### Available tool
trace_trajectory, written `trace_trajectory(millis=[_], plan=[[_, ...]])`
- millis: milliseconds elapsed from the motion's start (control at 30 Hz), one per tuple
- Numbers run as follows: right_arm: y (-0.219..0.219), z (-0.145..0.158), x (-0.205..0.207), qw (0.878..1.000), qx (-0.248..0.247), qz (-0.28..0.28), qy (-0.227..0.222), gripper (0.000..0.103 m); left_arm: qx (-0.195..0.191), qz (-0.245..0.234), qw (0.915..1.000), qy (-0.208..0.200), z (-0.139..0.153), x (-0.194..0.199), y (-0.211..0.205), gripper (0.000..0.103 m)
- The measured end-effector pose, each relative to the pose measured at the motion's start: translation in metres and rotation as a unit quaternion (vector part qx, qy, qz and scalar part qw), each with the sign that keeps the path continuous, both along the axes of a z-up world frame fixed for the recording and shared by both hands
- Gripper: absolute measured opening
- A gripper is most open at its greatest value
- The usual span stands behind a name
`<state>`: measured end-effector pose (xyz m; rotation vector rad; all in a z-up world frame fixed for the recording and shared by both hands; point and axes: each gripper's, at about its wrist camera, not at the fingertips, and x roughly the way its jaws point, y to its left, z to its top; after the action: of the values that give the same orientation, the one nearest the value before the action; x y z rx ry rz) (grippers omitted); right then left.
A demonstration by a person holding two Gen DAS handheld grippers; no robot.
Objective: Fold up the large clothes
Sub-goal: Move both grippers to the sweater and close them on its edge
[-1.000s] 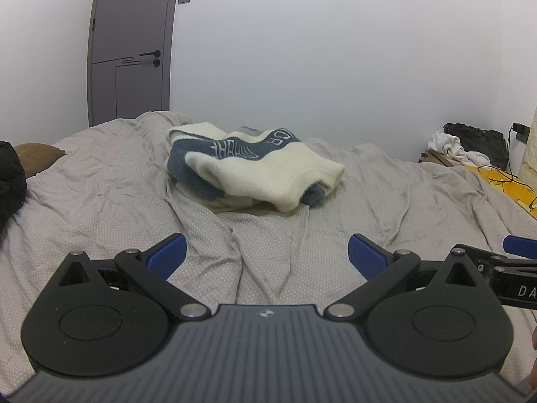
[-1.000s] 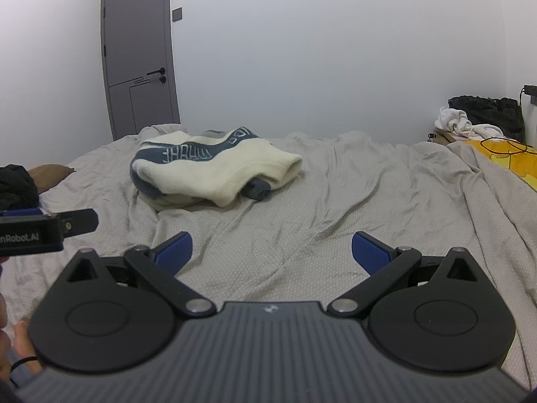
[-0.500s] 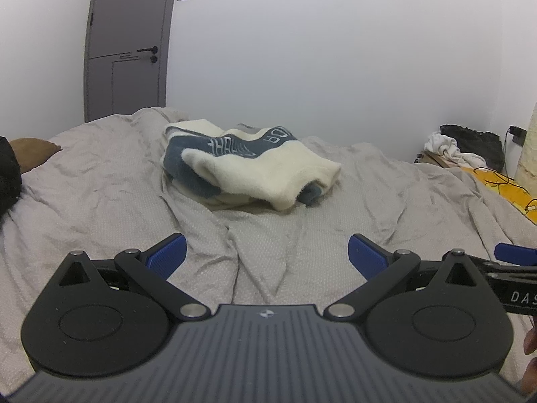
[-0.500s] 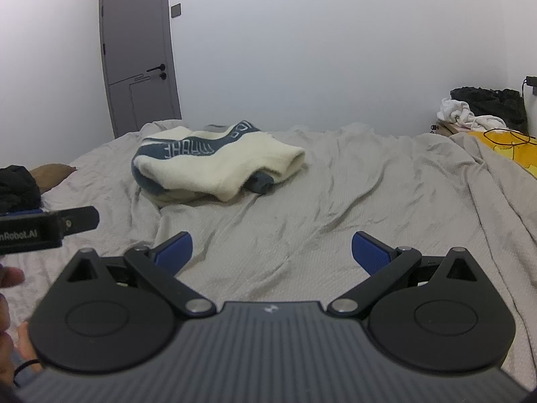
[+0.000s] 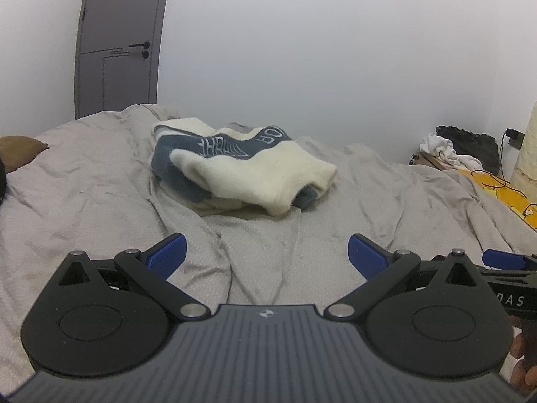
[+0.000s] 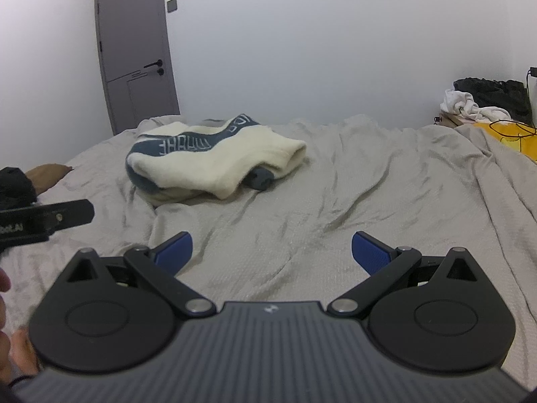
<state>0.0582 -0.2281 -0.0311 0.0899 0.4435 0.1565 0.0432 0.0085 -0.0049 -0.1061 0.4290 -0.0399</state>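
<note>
Big grey bed [image 5: 100,201] fills most of the shot. The cream-and-navy sweater [image 5: 245,171] sits bunched up toward its far side, well ahead of both claws. Left claw [image 5: 266,252] and right claw [image 6: 272,252] hover over bare sheet, fingers spread wide, gripping nothing.

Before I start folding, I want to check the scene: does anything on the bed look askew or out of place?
The cream and navy garment lies bunched, not folded flat. The grey bedsheet is wrinkled. Both hand-held grippers are open and empty.
</note>
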Motion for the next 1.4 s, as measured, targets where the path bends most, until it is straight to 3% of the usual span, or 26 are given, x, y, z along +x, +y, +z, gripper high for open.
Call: trace_trajectory(millis=[167,333,733,833,1067,1267,1400], plan=[[0.001,-0.004,0.025,1.000,-0.001,-0.004,0.009,0.103,0.014,0.005,0.9999,0.003,-0.005,0.026,0.002,0.103],[0.002,-0.009,0.048,1.000,0.009,0.011,0.026,0.103,-0.033,0.006,0.9990,0.029,-0.012,0.055,0.015,0.103],[0.009,-0.023,0.116,0.999,0.029,0.032,0.012,0.100,-0.071,0.007,0.9951,0.070,-0.050,0.163,0.039,0.102],[0.013,-0.033,0.142,0.999,0.021,0.035,0.021,0.095,-0.120,0.002,0.9891,0.085,-0.064,0.189,0.048,0.094],[0.018,-0.060,0.199,0.998,-0.006,0.048,0.027,0.073,-0.200,-0.001,0.9733,0.113,-0.102,0.244,0.054,0.081],[0.025,-0.081,0.250,0.998,-0.027,0.053,0.010,0.064,-0.280,0.012,0.9543,0.104,-0.127,0.281,0.068,0.068],[0.034,-0.088,0.279,0.998,-0.034,0.060,-0.012,0.064,-0.334,0.008,0.9390,0.084,-0.132,0.299,0.073,0.051]])
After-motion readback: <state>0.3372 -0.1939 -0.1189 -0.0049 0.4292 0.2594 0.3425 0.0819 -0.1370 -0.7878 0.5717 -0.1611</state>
